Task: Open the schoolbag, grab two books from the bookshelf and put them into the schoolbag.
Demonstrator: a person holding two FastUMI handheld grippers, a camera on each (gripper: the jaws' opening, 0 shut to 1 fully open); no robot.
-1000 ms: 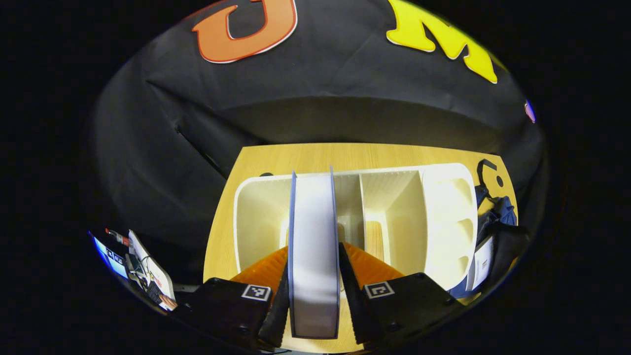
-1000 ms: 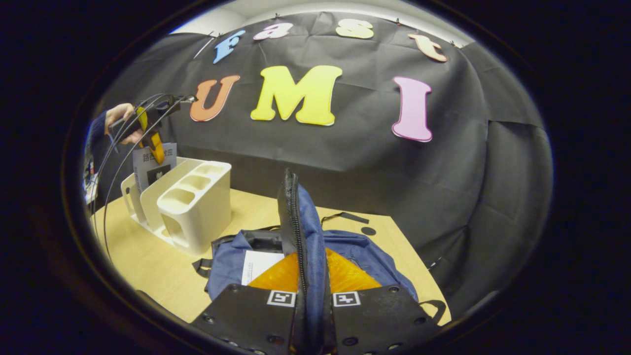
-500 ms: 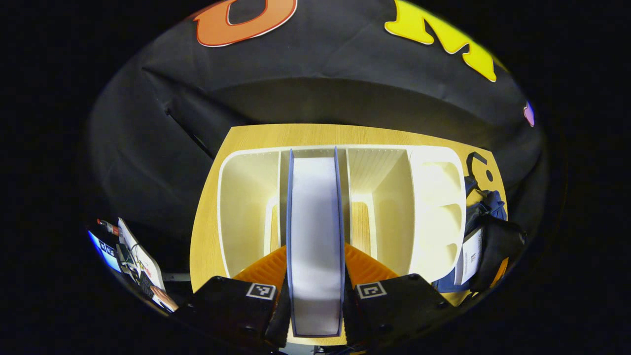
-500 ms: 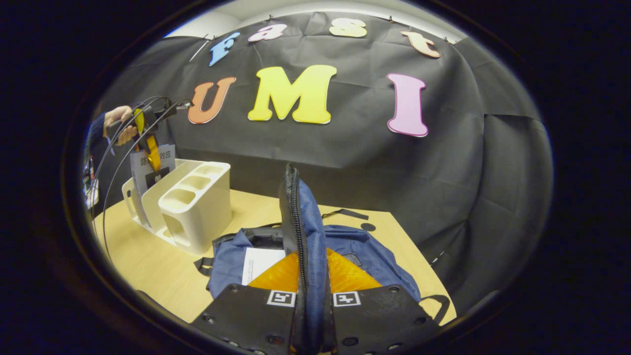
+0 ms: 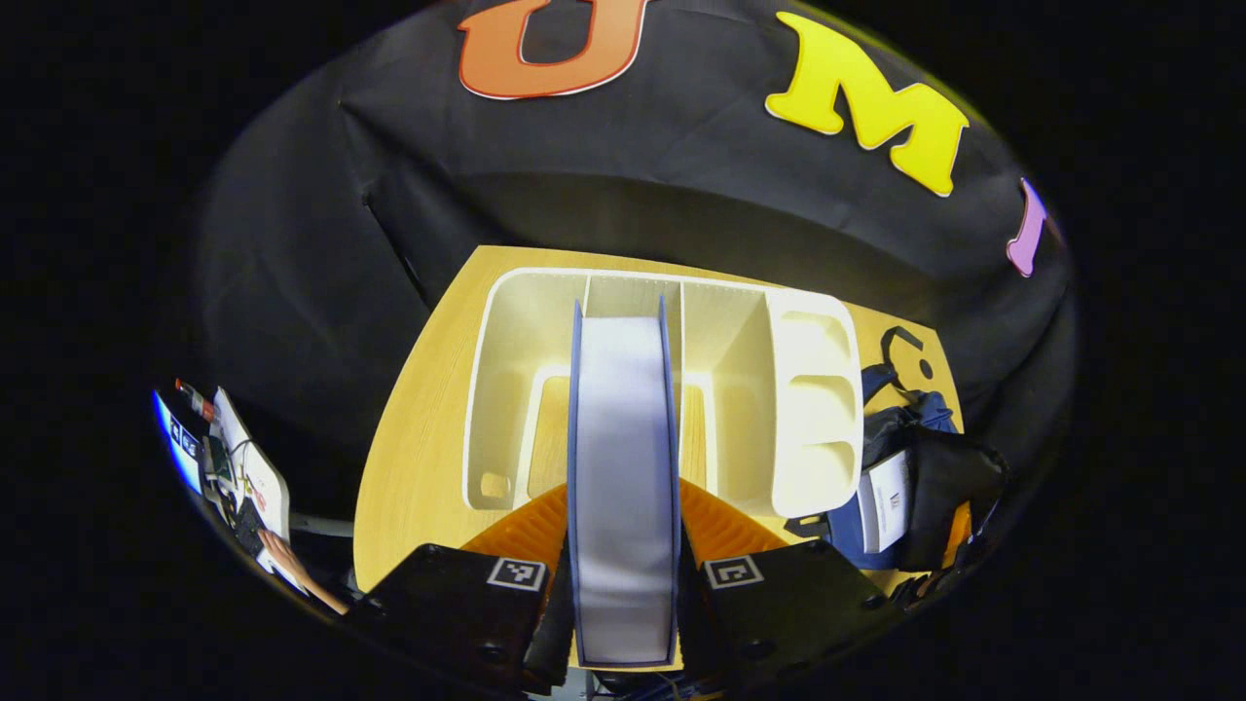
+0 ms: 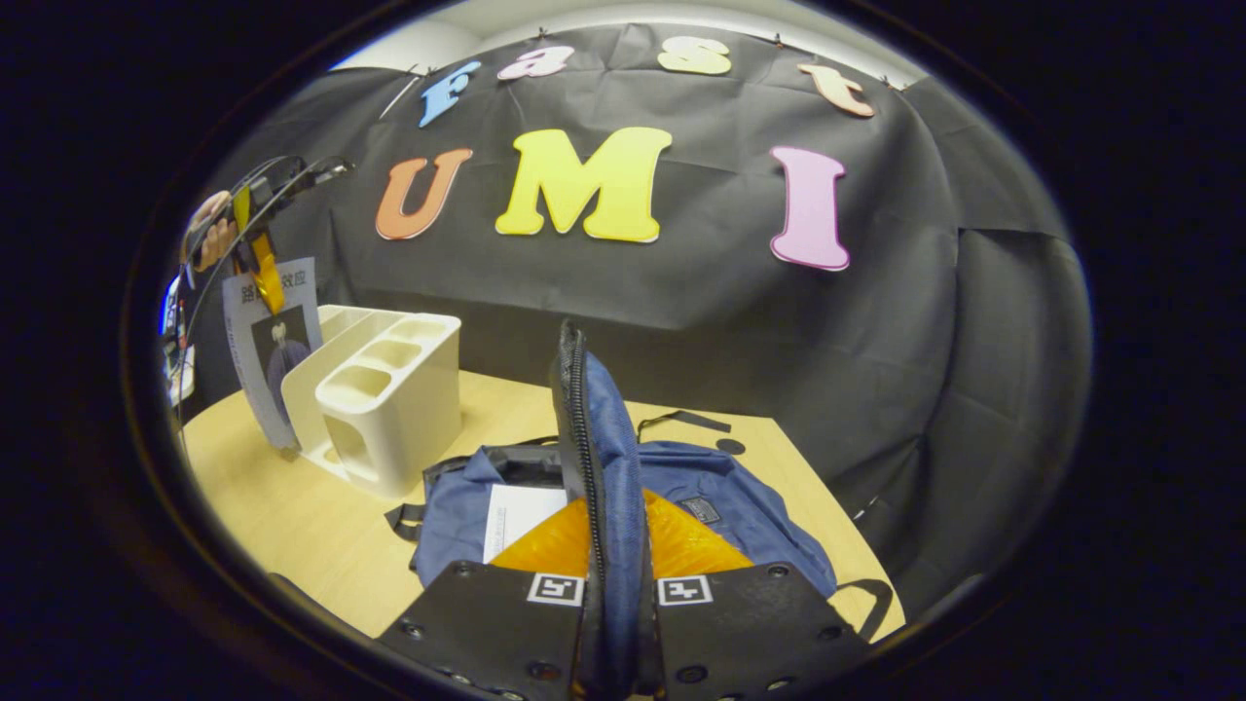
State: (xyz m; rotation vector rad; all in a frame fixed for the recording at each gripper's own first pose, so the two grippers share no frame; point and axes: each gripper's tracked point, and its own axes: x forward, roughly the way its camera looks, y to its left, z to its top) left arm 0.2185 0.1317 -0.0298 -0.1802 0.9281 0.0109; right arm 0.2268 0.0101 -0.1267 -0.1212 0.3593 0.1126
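Blue-edged book sits clamped between the left gripper fingers above the shelf; right gripper pinches the bag flap

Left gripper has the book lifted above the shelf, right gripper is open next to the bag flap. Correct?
Not quite. In the right gripper view the right gripper is shut on the schoolbag flap, holding it up. The rest stands: the left gripper holds the book above the bookshelf.
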